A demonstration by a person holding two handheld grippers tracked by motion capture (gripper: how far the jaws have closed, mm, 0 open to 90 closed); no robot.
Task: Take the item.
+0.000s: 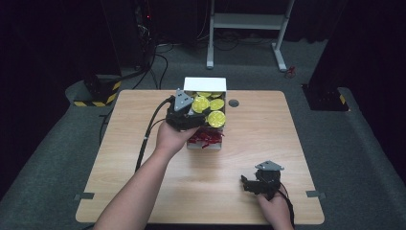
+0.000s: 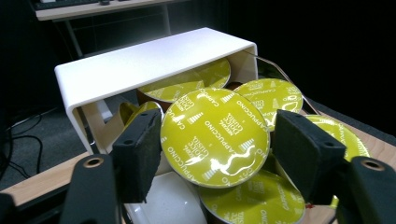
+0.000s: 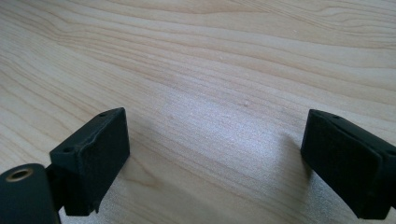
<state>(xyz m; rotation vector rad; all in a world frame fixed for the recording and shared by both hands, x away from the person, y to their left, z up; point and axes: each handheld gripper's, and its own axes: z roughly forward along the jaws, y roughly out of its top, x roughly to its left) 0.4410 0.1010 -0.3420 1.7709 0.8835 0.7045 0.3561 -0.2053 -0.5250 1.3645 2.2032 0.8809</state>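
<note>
The yellow capsule (image 2: pixel 215 136) sits between the pads of my left hand-held gripper (image 2: pixel 215 154), its foil lid facing me with "cappuccino" printed on it; the left pad touches its edge and the right pad sits at or just off the other edge, so I cannot tell whether it is truly clamped or merely framed. It hangs just in front of my jaws, above the open white box (image 2: pixel 140 60), whose far end arches over the pile. Behind and below the capsule, more yellow-lidded capsules (image 2: pixel 273 95) lie in the box; in my left gripper view I count about five others, most cut off by the box wall, by the held one or by my pads, so the number is rough. In the high view four yellow lids show beside my left hand-held gripper (image 1: pixel 191 115), the rest hidden under it. At the near end of the box (image 1: pixel 206 82) lies a heap of red things (image 1: pixel 205 138), too small and tangled to make out or count. My right hand-held gripper (image 3: pixel 215 154) has its two pads wide apart with nothing between them, hovering close over bare wooden surface (image 3: pixel 210 56), well apart from the box at the near right (image 1: pixel 261 181).
</note>
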